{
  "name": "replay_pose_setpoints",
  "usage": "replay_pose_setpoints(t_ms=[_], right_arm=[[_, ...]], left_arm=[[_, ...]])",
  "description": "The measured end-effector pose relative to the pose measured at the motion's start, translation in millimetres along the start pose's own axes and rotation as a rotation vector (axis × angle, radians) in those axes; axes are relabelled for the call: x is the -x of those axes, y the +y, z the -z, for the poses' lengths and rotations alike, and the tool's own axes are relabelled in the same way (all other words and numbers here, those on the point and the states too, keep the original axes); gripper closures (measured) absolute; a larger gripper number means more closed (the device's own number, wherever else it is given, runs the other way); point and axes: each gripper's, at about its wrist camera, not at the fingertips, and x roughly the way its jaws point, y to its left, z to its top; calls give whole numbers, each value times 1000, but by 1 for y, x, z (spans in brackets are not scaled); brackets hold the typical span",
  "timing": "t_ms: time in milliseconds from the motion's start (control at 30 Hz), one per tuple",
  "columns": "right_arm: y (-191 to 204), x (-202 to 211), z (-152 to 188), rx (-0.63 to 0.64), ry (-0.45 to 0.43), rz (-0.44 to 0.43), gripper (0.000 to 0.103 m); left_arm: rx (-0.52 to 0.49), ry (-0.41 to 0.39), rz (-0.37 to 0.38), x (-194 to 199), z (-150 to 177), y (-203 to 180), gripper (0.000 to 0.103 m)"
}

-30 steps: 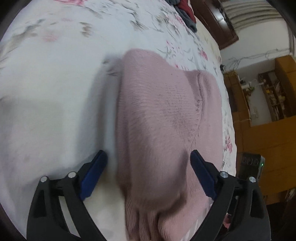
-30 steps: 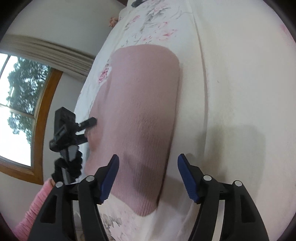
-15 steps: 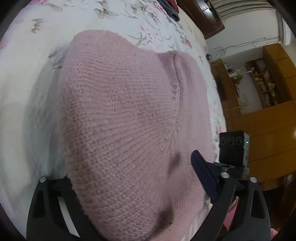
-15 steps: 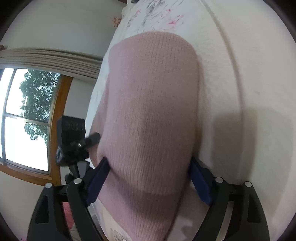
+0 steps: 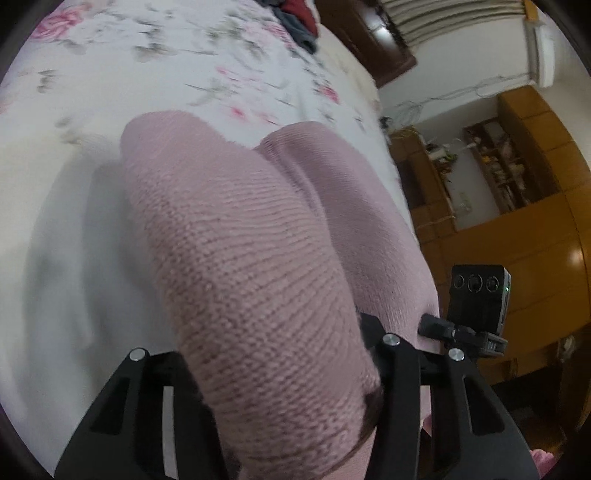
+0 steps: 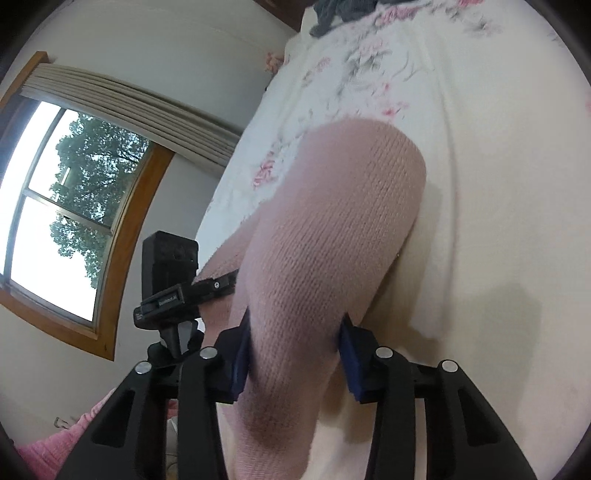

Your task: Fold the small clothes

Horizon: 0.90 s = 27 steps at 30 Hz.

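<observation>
A pink knit garment is gripped at one end by the left hand-held gripper and by the right hand-held gripper, each clenched on a fold raised off the floral bed. The rest is draped near the bed's edge. Dark clothes are piled at the far end, and a wooden cabinet is seen beyond the bed's side.

Pretty clearly a bedroom in someone's home. A bed with a floral sheet is taking up most of both views, and a few dark and red clothes are lying in a heap at its far end. Wooden cabinets with cluttered open shelves are running along one wall, and a wood-framed window with a rolled-up blind is showing trees outside.
</observation>
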Motion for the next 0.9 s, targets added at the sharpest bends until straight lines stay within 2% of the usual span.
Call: replay_pose_setpoints(t_ms=[167,333,467,567,667,733,900], right_arm=[[8,48,14,15,-27,45,62],[5,89,38,11,-62,102,62],[-21,94,64,-32,-37,143,62],[-53,78,80,-68,19,185,62],[-70,61,90,-92,24,169,59],[-76,56,87,-113,19,136,58],[-64,48,60,-59,46,163,47]], left_arm=[[-39,-1,79,-23,30,-50,58],[-94,40,78,-63,68,-92,57],[-83,103,7,-97,96,-87,57],[-49,125,-45,-114,114,-68,55],[-6,116,-44,-116,124,-51,47],[6,113,-38,-115,125,-49,44],[-40,106,-88,-90,118,-57,39]])
